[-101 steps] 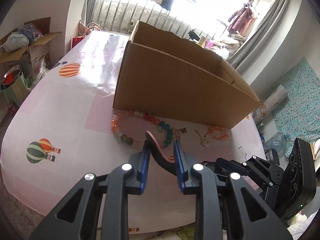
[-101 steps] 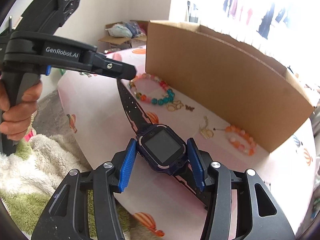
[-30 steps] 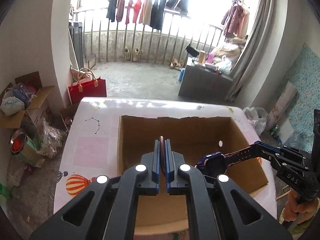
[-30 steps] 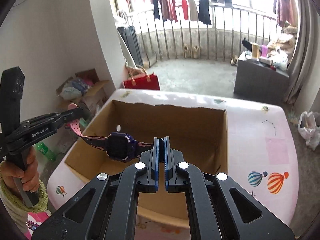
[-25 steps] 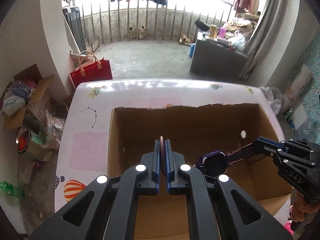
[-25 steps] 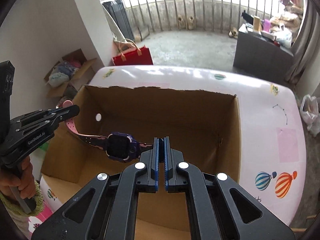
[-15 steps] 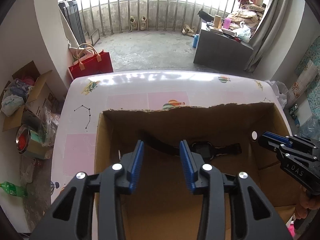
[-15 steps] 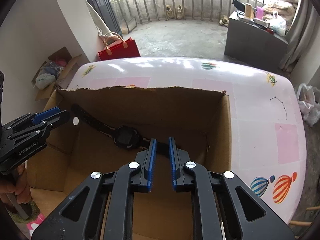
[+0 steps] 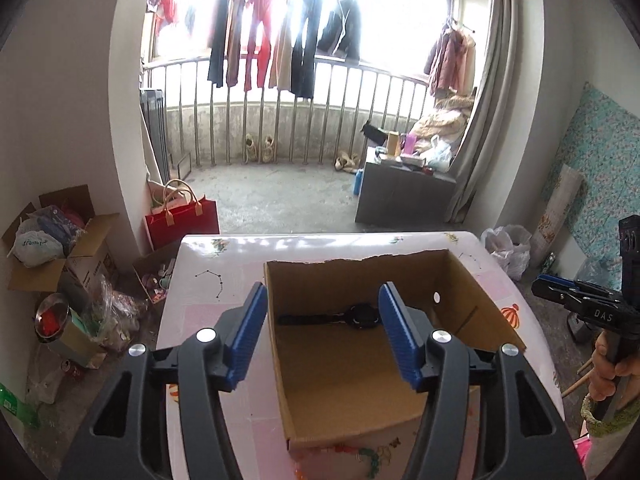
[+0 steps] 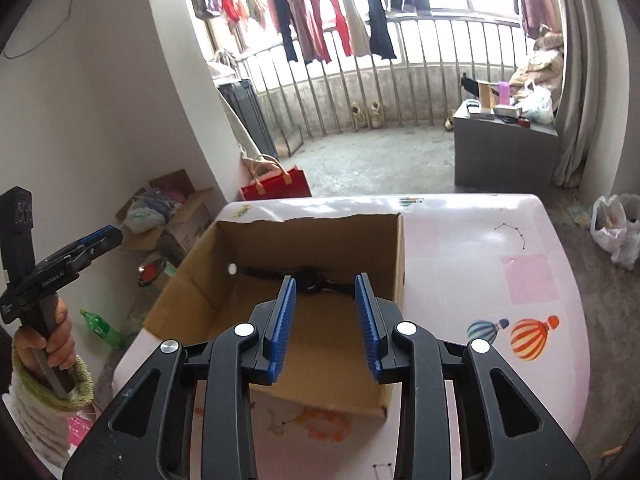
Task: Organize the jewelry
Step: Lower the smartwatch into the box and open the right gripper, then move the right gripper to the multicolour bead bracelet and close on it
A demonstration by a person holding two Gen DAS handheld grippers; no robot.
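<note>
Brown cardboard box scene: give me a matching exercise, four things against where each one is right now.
Things:
1. dark wristwatch
2. brown cardboard box
3. red shopping bag
4. colourful bead bracelet

Places:
A. on the floor beyond the table
B. on the pink tablecloth
C. on the tablecloth at the box's near wall, outside
D. on the box floor by the far wall

Pairs: 1-D, 2-B, 3-A, 4-C

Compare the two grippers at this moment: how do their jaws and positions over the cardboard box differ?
The left gripper has its jaws spread wider than the right gripper. The left gripper sits over the box's left wall, one finger above the tablecloth; the right gripper's fingers both frame the inside of the cardboard box. Shared: both are opening with nothing between the pads, and the watch lies on the box floor.
</note>
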